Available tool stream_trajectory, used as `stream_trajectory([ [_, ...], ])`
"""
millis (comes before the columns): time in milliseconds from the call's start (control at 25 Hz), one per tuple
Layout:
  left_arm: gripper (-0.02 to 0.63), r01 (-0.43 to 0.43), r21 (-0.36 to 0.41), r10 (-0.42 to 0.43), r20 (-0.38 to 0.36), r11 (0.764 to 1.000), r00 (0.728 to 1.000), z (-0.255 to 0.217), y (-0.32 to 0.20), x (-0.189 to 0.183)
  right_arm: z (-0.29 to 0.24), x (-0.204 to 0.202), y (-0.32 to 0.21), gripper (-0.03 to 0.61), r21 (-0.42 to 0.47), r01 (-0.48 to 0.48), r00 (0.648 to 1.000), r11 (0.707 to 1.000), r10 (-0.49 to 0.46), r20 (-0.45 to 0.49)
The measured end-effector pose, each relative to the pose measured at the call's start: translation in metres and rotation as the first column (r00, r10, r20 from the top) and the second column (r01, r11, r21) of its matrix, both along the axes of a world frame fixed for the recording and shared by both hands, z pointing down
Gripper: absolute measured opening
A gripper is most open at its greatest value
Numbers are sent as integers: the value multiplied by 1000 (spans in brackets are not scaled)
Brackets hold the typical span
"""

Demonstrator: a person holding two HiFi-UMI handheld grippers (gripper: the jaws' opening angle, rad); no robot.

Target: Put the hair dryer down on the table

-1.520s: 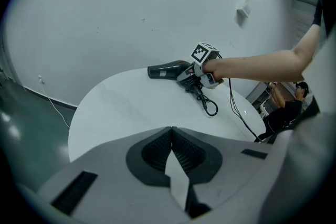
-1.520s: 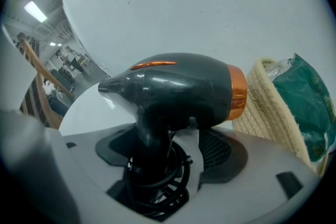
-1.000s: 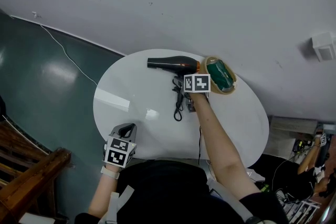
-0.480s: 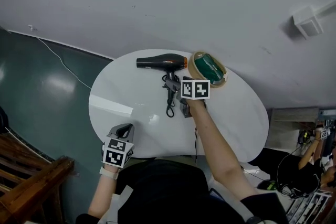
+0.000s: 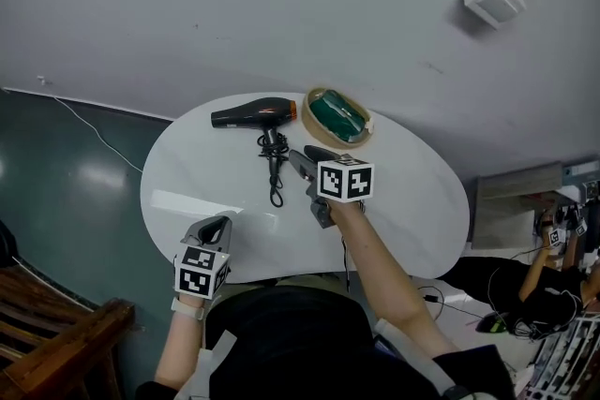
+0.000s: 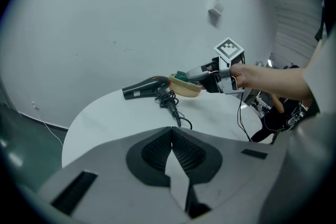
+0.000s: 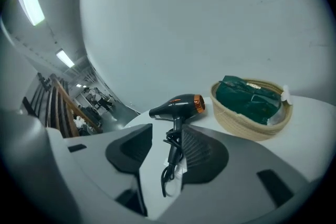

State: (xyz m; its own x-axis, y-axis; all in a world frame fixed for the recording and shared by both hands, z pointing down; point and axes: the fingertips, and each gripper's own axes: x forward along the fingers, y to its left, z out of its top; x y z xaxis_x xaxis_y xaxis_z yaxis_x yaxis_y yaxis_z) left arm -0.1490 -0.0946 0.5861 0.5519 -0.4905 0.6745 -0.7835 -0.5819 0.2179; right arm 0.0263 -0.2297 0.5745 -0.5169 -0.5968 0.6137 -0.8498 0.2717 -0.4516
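Note:
The black hair dryer (image 5: 253, 114) with an orange ring lies on its side at the far part of the white oval table (image 5: 412, 201). Its cord (image 5: 273, 169) trails toward me. My right gripper (image 5: 304, 158) hovers above the table, short of the dryer (image 7: 178, 105) and apart from it. Its jaws have just been closing partway and still stand open, with nothing between them. My left gripper (image 5: 217, 226) hangs at the near left edge of the table, jaws together and empty. From the left gripper view, the dryer (image 6: 144, 88) and the right gripper (image 6: 197, 74) both show.
A woven basket (image 5: 317, 125) holding a green packet stands right beside the dryer's orange end. A black cable (image 5: 349, 258) hangs off the table's near edge. A wooden railing (image 5: 56, 347) is at lower left, and a person (image 5: 553, 244) sits at far right.
My right gripper has drawn back from the hair dryer toward me and risen, leaving the dryer lying on the table. My left gripper has lifted a little.

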Motion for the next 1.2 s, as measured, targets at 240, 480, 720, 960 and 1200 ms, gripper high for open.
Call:
stream_trajectory([
  [240, 9, -10, 81, 12, -26, 997, 1000, -32, -10, 35, -48, 32, 30, 48, 106, -9, 999, 994, 3, 52],
  [480, 9, -15, 189, 27, -62, 982, 998, -68, -10, 78, -88, 70, 69, 20, 204, -9, 997, 979, -7, 75],
  [720, 9, -55, 334, 81, -63, 941, 995, -100, -12, 126, -118, 110, 101, 17, 291, 6, 999, 957, -20, 44],
  [960, 9, -36, 394, 75, -82, 918, 994, -124, -14, 160, -136, 149, 128, 17, 348, -19, 998, 937, -1, 59],
  [1200, 9, -46, 430, 104, -112, 902, 988, -140, -9, 190, -141, 182, 155, 17, 411, -30, 1000, 911, 24, 19],
])
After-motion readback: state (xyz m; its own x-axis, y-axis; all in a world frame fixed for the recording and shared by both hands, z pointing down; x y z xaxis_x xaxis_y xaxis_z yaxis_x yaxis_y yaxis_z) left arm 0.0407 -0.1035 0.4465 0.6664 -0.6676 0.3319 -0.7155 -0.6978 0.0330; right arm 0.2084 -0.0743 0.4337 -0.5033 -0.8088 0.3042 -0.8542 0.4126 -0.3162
